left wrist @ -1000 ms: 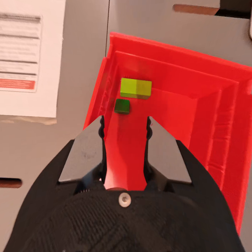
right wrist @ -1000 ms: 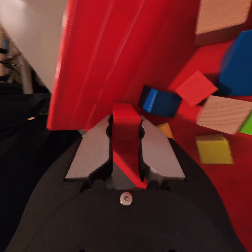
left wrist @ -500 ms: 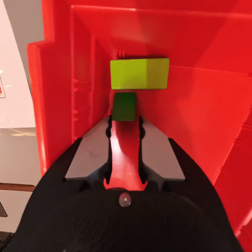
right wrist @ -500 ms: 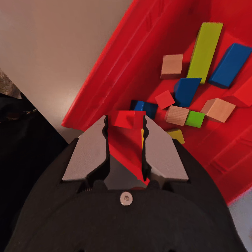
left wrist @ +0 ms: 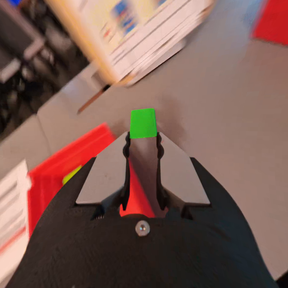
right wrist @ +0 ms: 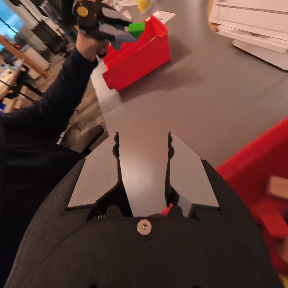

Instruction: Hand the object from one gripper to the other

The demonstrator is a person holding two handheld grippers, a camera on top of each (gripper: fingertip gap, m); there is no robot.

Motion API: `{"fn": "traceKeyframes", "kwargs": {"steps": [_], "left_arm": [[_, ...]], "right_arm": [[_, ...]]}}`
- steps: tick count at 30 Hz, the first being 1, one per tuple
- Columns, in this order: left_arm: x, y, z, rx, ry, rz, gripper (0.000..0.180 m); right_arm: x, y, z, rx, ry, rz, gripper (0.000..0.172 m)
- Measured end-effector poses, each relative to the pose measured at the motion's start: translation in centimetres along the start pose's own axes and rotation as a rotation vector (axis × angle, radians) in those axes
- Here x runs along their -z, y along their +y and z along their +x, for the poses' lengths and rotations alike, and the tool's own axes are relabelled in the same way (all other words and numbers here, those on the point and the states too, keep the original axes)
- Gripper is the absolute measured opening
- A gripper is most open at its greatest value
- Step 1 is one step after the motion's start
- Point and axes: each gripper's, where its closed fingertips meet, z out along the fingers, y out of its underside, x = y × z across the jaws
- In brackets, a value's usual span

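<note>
My left gripper (left wrist: 143,135) is shut on a green block (left wrist: 143,123), which sticks out past its fingertips, held in the air above the grey table (left wrist: 218,124). In the right wrist view the same gripper (right wrist: 127,29) shows at the upper left, held by a hand, with the green block (right wrist: 137,28) at its tips above a red bin (right wrist: 137,59). My right gripper (right wrist: 142,135) is open and empty above the grey table (right wrist: 171,109), well apart from the left gripper.
A second red bin (right wrist: 249,179) with blurred wooden blocks lies at the right in the right wrist view. The first red bin (left wrist: 70,163), with a yellow-green block (left wrist: 71,174) in it, lies below left of my left gripper. White boxes (left wrist: 140,39) stand beyond. A dark sleeve (right wrist: 59,96) reaches in from the left. Some 35 cm of space lies between my two pairs of fingers.
My left gripper closed on the green block in the bin and lifted it out. My right gripper, earlier shut on a red block over its bin, has opened and swung away; the red block is gone from it.
</note>
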Motion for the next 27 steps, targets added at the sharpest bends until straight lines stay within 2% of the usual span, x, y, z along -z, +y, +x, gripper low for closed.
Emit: {"fn": "traceKeyframes", "kwargs": {"steps": [2, 5, 7, 9, 11, 12, 13, 17, 20, 22, 24, 27], "left_arm": [[0.9, -3.9, 7.3, -0.161, 0.094, 0.116, 0.029], [1.8, -7.6, 16.4, -0.339, 0.182, 0.242, 0.029], [2.3, -9.2, 20.7, -0.404, 0.229, 0.312, 0.029], [2.4, -10.2, 23.4, -0.457, 0.25, 0.358, 0.029], [2.1, -10.7, 25.1, -0.493, 0.262, 0.375, 0.029], [1.9, -11.0, 25.6, -0.509, 0.256, 0.386, 0.029], [1.6, -11.4, 25.9, -0.519, 0.252, 0.399, 0.029], [-0.3, -13.7, 27.0, -0.534, 0.247, 0.41, 0.029], [-2.1, -15.4, 28.6, -0.471, 0.314, 0.395, 0.029], [-2.8, -16.0, 29.1, -0.414, 0.343, 0.375, 0.031], [-2.9, -16.0, 29.0, -0.354, 0.366, 0.354, 0.039], [-2.6, -14.6, 27.7, -0.28, 0.376, 0.333, 0.038]], "right_arm": [[-3.0, -1.2, -1.4, -0.016, -0.084, 0.007, 0.062], [-6.4, -2.6, -3.7, -0.068, -0.241, 0.007, 0.062], [-7.6, -3.0, -4.3, -0.109, -0.303, 0.001, 0.062], [-7.8, -3.2, -5.0, -0.154, -0.376, 0.003, 0.056], [-7.3, -3.1, -5.8, -0.197, -0.461, 0.003, 0.046], [-7.2, -2.8, -5.5, -0.204, -0.451, -0.006, 0.041], [-7.1, -2.5, -4.9, -0.201, -0.42, -0.016, 0.028], [-5.2, -2.4, -2.8, -0.228, -0.36, 0.001, 0.027], [-2.5, -2.2, -0.5, -0.217, -0.26, 0.013, 0.024], [-0.5, -1.5, 1.8, -0.223, -0.169, 0.012, 0.024], [1.9, -0.1, 5.8, -0.225, 0.007, -0.005, 0.024], [4.6, 3.5, 11.1, -0.223, 0.242, -0.119, 0.023]]}}
